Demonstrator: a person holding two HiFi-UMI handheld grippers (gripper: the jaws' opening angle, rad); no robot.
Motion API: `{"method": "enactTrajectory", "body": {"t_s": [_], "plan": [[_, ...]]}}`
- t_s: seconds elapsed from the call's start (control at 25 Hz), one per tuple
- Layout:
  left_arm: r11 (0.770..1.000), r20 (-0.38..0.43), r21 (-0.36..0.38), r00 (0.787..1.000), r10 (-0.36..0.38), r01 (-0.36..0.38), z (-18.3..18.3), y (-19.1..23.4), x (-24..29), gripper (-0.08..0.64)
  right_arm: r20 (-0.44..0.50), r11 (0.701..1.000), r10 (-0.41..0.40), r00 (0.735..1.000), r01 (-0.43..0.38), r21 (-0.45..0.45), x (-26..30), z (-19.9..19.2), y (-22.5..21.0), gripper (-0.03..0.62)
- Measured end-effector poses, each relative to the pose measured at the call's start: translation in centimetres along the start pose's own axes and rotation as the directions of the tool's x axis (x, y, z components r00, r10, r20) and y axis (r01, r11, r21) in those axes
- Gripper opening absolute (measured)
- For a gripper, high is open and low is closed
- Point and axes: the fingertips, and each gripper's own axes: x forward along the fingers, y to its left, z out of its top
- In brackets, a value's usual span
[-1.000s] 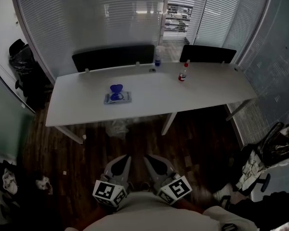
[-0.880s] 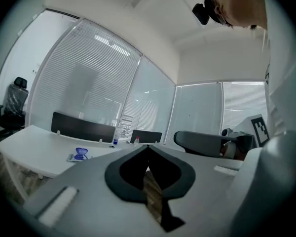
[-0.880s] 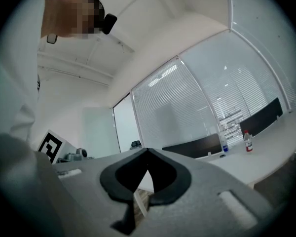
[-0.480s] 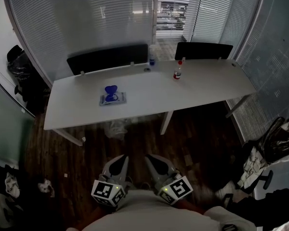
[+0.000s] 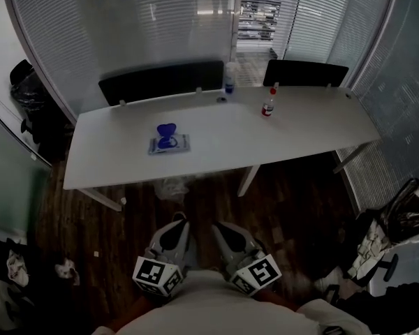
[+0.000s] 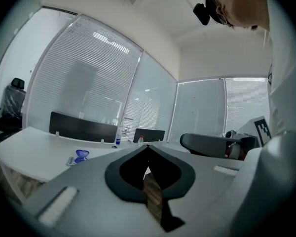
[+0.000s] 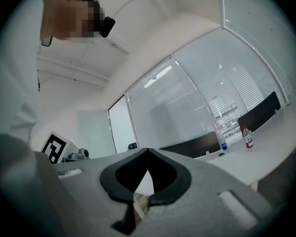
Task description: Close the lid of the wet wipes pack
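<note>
The wet wipes pack (image 5: 170, 144) lies flat on the left half of the white table (image 5: 300, 138), with its blue lid (image 5: 167, 130) standing open. In the left gripper view the pack (image 6: 78, 156) shows small and far off. Both grippers are held close to the person's body, well short of the table. The left gripper (image 5: 176, 223) is shut with nothing in it, its jaws meeting at the tips (image 6: 148, 146). The right gripper (image 5: 219, 229) is also shut and empty, tips together (image 7: 148, 150).
A clear bottle with a blue label (image 5: 229, 82) and a small red-capped bottle (image 5: 267, 107) stand on the table's far side. Two dark chairs (image 5: 160, 82) sit behind it. Crumpled plastic (image 5: 169, 185) lies on the wooden floor under the table. Bags (image 5: 401, 218) stand at right.
The head view has shifted slightly, so the table sits a little differently in frame. Both grippers stay shut near the body and the pack has not moved.
</note>
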Motion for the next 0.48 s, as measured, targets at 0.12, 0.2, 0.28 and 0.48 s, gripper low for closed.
{"method": "enactTrajectory", "body": {"t_s": [0.12,0.2,0.28,0.48], "plan": [[1.0,0.002,-0.015,1.0,0.007,-0.007,0.2,3.7,1.7,0.003,-0.02,1.0,0.004,1.0,-0.004,-0.006,3.8,-0.9,-0.9,0.0],[1.0,-0.003,-0.025,1.0,0.006,-0.006,0.6,6.4,3.2,0.003,-0.032,1.0,0.005,0.999,-0.006,-0.011,6.9,-1.2,-1.6,0.0],[0.999,-0.007,-0.034,1.0,0.005,-0.006,1.4,9.2,4.6,0.003,-0.046,1.0,0.004,0.999,-0.005,-0.015,10.2,-1.4,-2.1,0.0],[0.999,-0.003,-0.053,1.0,0.003,-0.003,4.5,16.7,8.5,0.003,-0.076,1.0,-0.005,0.997,0.003,-0.029,18.7,-1.1,-3.8,0.0]]}}
